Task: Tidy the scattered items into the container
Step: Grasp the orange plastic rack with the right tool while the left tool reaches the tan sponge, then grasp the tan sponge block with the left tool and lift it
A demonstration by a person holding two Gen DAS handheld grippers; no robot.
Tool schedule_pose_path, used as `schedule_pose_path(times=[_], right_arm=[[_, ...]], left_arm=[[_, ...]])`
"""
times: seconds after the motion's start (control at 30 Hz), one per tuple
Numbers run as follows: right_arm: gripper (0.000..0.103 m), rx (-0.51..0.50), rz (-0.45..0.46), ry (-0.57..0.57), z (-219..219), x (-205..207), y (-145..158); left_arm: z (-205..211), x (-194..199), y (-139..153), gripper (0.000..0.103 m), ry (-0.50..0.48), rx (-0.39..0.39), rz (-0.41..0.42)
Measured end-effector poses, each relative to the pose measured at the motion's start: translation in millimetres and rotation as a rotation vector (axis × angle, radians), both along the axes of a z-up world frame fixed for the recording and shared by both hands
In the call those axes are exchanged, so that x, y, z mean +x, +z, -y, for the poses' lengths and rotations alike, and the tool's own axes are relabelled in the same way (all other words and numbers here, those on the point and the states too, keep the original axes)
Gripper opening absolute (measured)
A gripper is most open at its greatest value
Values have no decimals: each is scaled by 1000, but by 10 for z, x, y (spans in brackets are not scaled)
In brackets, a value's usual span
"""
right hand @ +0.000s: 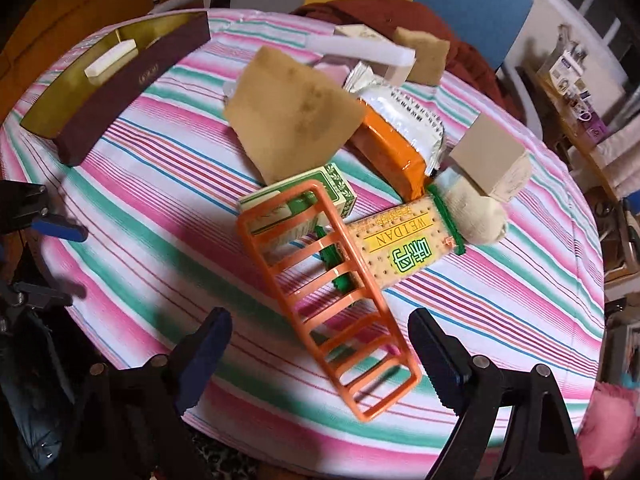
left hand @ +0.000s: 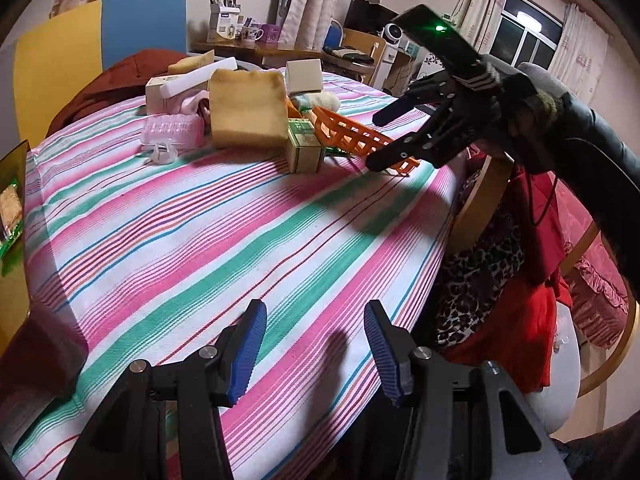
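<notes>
A pile of items lies on the striped tablecloth (right hand: 160, 184): an orange slatted rack (right hand: 328, 300), a green-and-white box (right hand: 320, 196), a WEIDAN cracker pack (right hand: 404, 240), a tan sponge (right hand: 292, 116), an orange packet (right hand: 396, 148) and a white sock roll (right hand: 476, 212). The dark red container (right hand: 120, 84) at far left holds a white block (right hand: 110, 60). My right gripper (right hand: 320, 364) is open, its fingers on either side of the rack's near end. My left gripper (left hand: 316, 348) is open and empty over bare cloth. The rack (left hand: 352, 136) and right gripper (left hand: 380, 140) show in the left wrist view.
A pink clear plastic case (left hand: 172, 132), a white foam bar (right hand: 360, 50), a grey box (right hand: 492, 160) and a second sponge (right hand: 424, 56) sit at the pile's far side. Chairs (left hand: 100, 40) stand behind the table. Clothes (left hand: 520, 280) hang off the table's right edge.
</notes>
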State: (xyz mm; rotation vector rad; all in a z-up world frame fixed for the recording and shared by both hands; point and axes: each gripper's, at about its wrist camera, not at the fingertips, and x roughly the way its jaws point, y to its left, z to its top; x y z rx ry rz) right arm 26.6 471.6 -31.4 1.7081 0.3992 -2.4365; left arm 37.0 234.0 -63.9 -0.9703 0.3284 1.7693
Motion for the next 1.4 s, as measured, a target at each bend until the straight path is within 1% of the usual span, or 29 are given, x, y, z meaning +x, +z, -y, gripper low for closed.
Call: schedule_pose_path(times=[0.1, 0.13, 0.17, 0.23, 0.33, 0.4, 0.47, 0.53, 0.63, 0.67, 0.7, 0.83, 0.9, 1.03, 1.2, 1.4], right_arm=[[89, -7, 17, -14, -69, -37, -59], [85, -14, 18, -24, -92, -37, -66], [78, -26, 19, -34, -107, -31, -65], [69, -18, 13, -50, -97, -4, -67], [66, -2, -13, -81, -47, 72, -45], [60, -5, -27, -105, 15, 130, -26], [55, -9, -38, -146, 85, 194, -17], [53, -5, -51, -191, 132, 253, -19], [53, 5, -84, -255, 153, 353, -27], [52, -1, -103, -279, 142, 391, -17], [52, -13, -117, -294, 128, 423, -4], [53, -80, -179, -352, 56, 513, 4], [54, -99, -197, -366, 63, 532, -18], [56, -126, -223, -380, 33, 514, -104], [56, -151, -226, -406, -60, 476, -262], [57, -199, -274, -422, -92, 547, -265]], left_arm=[[3, -11, -3, 51, 0, 5, 3], [4, -19, -5, 51, 1, 7, 7], [7, -26, -8, 51, 2, 9, 10], [10, -42, -10, 51, 5, 14, 18], [13, -56, 4, 51, 17, 15, 14], [4, -80, 30, 51, 29, 14, 5], [-21, -140, 96, 51, 49, 19, 0], [-66, -218, 192, 51, 70, 31, -1], [-191, -333, 329, 53, 105, 40, -34], [-239, -373, 366, 55, 111, 45, -40], [-295, -430, 400, 60, 119, 52, -38], [-553, -651, 492, 69, 167, 53, -47], [-678, -752, 512, 82, 191, 48, -59], [-885, -910, 542, 83, 227, 45, -76], [-1162, -970, 507, 88, 228, 25, -117], [-1337, -1030, 387, 88, 243, 10, -120]])
